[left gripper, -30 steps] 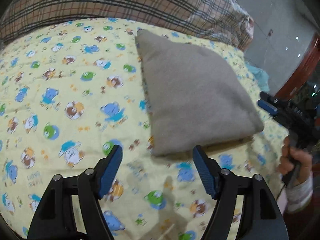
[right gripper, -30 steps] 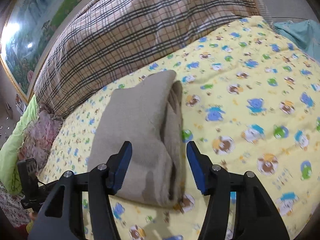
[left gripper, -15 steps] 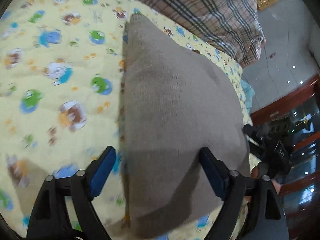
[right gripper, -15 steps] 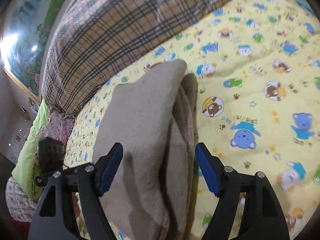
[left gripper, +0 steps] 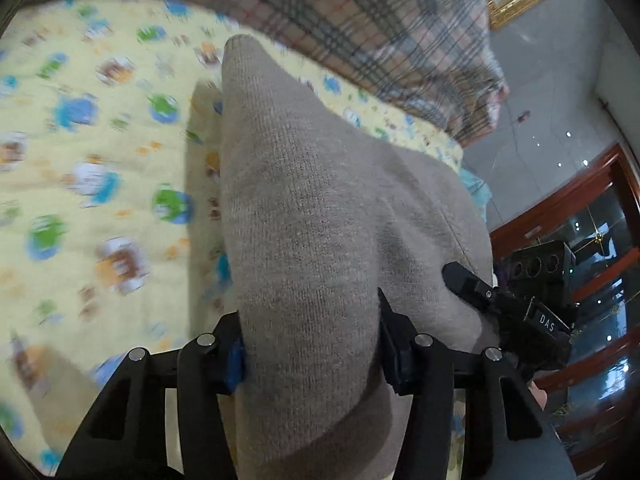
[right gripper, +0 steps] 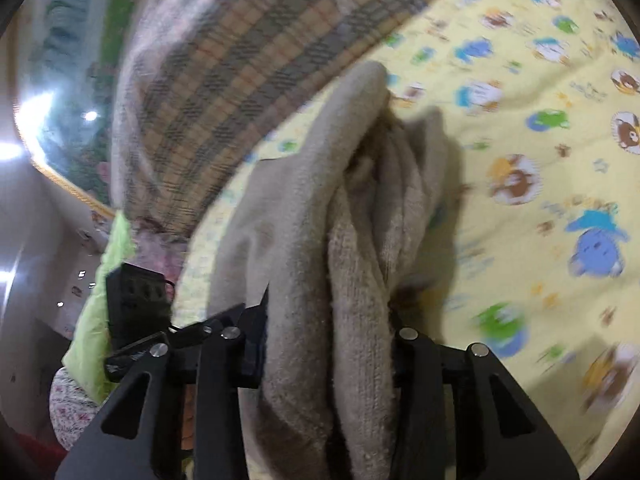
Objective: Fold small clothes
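Yellow bedspread (left gripper: 100, 168); garment (left gripper: 312, 240) between hand-held gripper (left gripper: 312, 356) pads.

glossy grey floor (left gripper: 552, 92), red wooden cabinet (left gripper: 592, 216)

Knit (left gripper: 312, 208): plain grey-beige, no print. Sheet (left gripper: 100, 152): pale yellow w/ cartoon animals in blue, green, brown, white. Blanket (right gripper: 224, 60): plaid, tan/brown w/ dark grey stripes. Grippers: black frames, blue pads (left gripper: 235, 364). Wall picture (right gripper: 68, 40): green & blue, gold frame.
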Tool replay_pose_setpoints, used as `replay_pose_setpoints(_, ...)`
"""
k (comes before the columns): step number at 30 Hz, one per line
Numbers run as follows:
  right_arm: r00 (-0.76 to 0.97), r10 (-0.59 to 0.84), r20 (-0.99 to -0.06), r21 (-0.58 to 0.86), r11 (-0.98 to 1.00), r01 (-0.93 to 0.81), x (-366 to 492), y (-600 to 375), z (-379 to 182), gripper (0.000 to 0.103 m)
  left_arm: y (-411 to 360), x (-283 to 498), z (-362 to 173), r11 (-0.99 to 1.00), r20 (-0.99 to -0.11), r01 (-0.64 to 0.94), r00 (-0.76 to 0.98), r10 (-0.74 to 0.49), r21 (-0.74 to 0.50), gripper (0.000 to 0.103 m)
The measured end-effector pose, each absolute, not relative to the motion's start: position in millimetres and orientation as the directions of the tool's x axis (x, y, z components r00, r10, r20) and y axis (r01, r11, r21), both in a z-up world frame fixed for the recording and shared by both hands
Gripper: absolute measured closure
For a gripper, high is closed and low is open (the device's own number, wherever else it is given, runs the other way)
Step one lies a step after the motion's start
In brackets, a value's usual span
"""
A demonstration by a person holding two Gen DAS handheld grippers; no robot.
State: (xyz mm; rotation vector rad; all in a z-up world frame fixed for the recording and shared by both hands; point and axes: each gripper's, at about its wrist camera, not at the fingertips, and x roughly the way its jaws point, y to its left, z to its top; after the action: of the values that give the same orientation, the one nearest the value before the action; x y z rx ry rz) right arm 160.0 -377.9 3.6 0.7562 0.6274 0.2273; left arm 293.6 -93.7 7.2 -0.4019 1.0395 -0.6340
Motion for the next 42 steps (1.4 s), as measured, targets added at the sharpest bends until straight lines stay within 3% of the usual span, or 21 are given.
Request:
replay_pose_setpoints(10,0.698,0.613,-0.370,0.734,0.653,-0.185,169,-241,7,0.065,59,206,47,0.795,-0.635,0.169,0.515,-0.576,-0.583,0.050)
replay_pose_setpoints(19,0.545,0.741,-0.393,0.757,0.597,-0.266,206,-130,-15,0.065,169,148,29,0.799,-0.646,0.044,0.562,-0.516,-0.599,0.050)
replay_pose_setpoints(23,0.502,0.733,-0.460,0.758,0.618,-0.209,216,-116,-39,0.061,193,139,1,0.775,-0.645,0.016,0.544,-0.537,-0.632,0.049)
replay_pose_setpoints(29,0.488,0.752,-0.443,0.806,0.572,-0.150,219,-131,-58,0.048,202,140,-21,0.748,-0.628,0.004,0.539,-0.561,-0.664,0.036)
replay_pose_setpoints(42,0.630,0.607,-0.485,0.735,0.673,-0.083,181,-159,-22,0.042,215,107,-2,0.777,-0.663,-0.040,0.550,-0.507,-0.628,0.030)
